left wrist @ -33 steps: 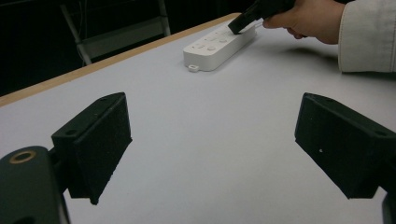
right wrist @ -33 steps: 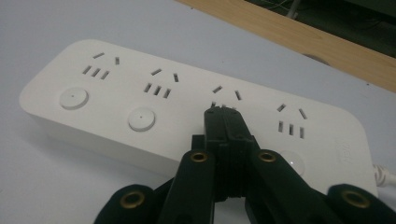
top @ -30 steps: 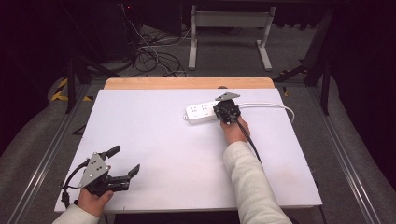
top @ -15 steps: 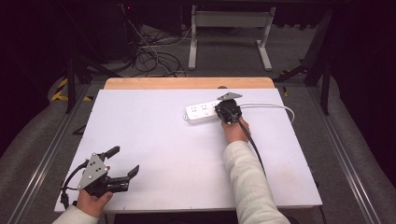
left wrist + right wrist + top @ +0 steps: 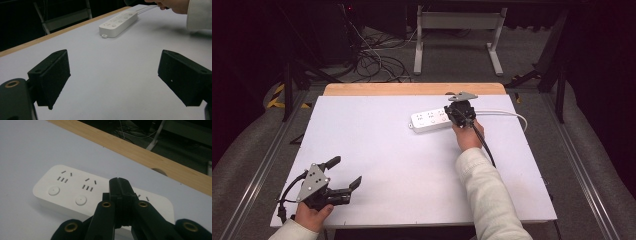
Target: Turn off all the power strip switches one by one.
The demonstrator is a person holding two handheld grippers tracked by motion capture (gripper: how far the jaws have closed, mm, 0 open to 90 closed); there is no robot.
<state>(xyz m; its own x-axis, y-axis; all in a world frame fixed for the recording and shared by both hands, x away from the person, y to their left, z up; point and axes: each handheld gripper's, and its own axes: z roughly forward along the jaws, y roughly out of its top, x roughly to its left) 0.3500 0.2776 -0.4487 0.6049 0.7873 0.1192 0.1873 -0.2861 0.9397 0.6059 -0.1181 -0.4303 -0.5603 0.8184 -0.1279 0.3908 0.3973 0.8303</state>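
Note:
A white power strip (image 5: 427,120) with several sockets and round buttons lies flat at the far middle of the white table (image 5: 377,150). My right gripper (image 5: 459,112) hovers over its right end, jaws shut with nothing between them. In the right gripper view the closed tips (image 5: 119,182) cover part of the power strip (image 5: 70,190) near its third socket. My left gripper (image 5: 346,171) rests at the near left corner, open and empty. In the left gripper view, its jaws (image 5: 113,80) stand wide apart, aimed toward the distant power strip (image 5: 118,22).
The strip's white cord (image 5: 507,114) loops off to the right along the far edge. A wooden strip (image 5: 412,89) borders the table's far side. Beyond it are tangled floor cables (image 5: 377,60) and a metal stand (image 5: 457,30).
My right gripper has lifted slightly above the strip's right end, still shut. The left gripper and the strip have not moved.

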